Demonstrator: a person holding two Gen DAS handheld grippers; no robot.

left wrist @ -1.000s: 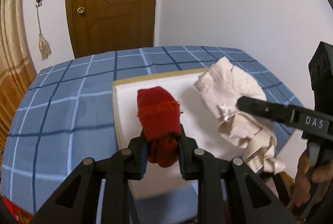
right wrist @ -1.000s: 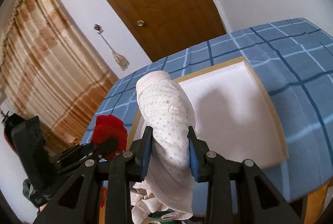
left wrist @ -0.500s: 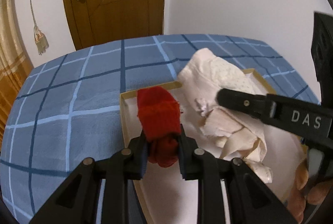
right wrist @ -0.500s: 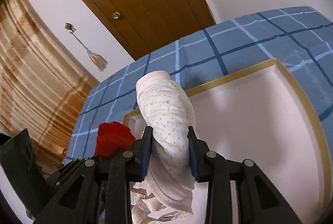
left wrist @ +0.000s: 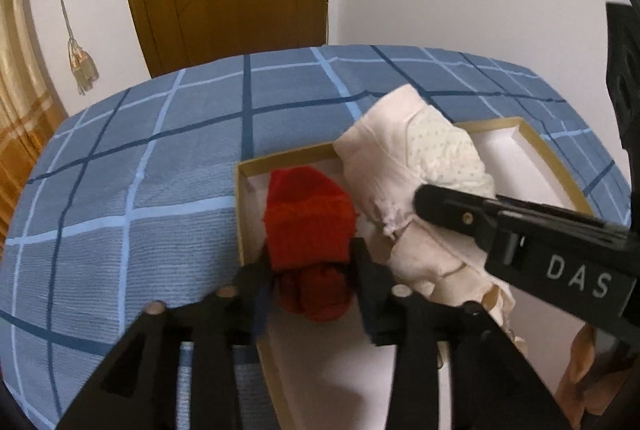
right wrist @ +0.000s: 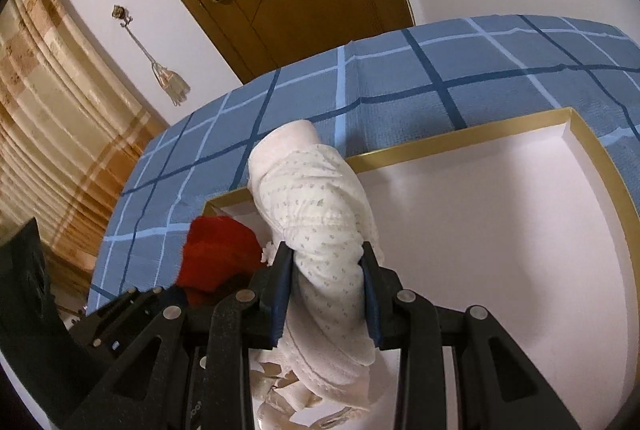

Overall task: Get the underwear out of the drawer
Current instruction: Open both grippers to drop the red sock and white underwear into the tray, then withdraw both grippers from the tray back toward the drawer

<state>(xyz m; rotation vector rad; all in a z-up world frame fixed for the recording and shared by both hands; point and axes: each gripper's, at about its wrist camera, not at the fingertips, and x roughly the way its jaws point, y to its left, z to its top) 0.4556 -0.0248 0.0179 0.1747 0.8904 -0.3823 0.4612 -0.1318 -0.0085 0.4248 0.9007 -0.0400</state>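
Between the opening jaws of the left gripper, the red underwear pointed to twelve o'clock over the white tray; the right gripper stayed clamped on the pale underwear.

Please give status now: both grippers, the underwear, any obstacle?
Left gripper opening, red garment between jaws. Right gripper shut on cream underwear. Both over white tray. No obstacle seen.

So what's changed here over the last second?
Both grippers moved over the white tray. The left gripper is opening around the red garment. The right gripper remains clamped on the cream dotted underwear.
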